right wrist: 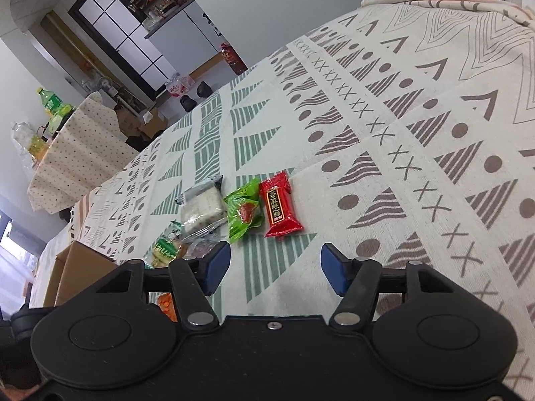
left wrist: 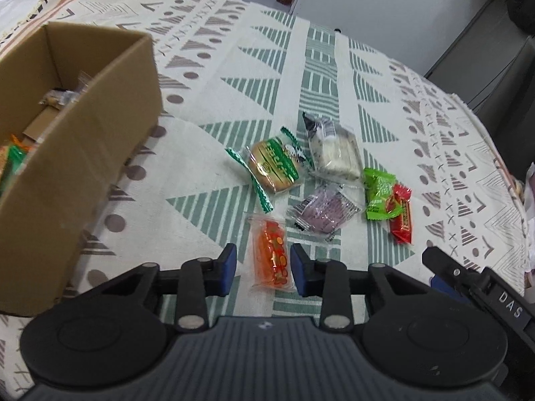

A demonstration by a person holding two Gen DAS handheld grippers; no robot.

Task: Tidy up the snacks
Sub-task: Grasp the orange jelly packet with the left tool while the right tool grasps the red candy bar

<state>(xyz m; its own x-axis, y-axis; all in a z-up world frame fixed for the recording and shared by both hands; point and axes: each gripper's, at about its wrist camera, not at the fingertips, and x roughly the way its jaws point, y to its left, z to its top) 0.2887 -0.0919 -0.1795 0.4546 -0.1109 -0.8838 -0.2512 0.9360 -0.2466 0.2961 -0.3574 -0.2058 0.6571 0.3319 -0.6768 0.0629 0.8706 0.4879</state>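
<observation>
Cream cloth printed with green and grey-brown triangles, dots and crosses covers the table point(left wrist: 234, 107), its weave coarse and flat. Beyond the far edge are a pale wall, a dark-framed glass door point(right wrist: 113, 33) and a second small table under dotted fabric point(right wrist: 77, 153).

Near the left edge stands an open brown cardboard box point(left wrist: 83, 167), plain corrugated walls, with a few wrapped snacks inside.

Toward the middle of the cloth lies a loose cluster of crinkly plastic packets: a round cake in a green-trimmed wrapper point(left wrist: 274, 167), a clear pack of pale blocks point(left wrist: 334, 150), a purple packet point(left wrist: 326, 212), a bright green packet point(left wrist: 378, 197) overlapping a red bar point(left wrist: 403, 217), and, nearest, an orange packet point(left wrist: 272, 255) in clear film.

The left gripper point(left wrist: 263, 269) is spread, its blue pads on either side of the orange packet; I cannot tell whether they touch it. The right gripper point(right wrist: 276, 267) hangs wide open above bare cloth, just short of the red bar and holding nothing.
</observation>
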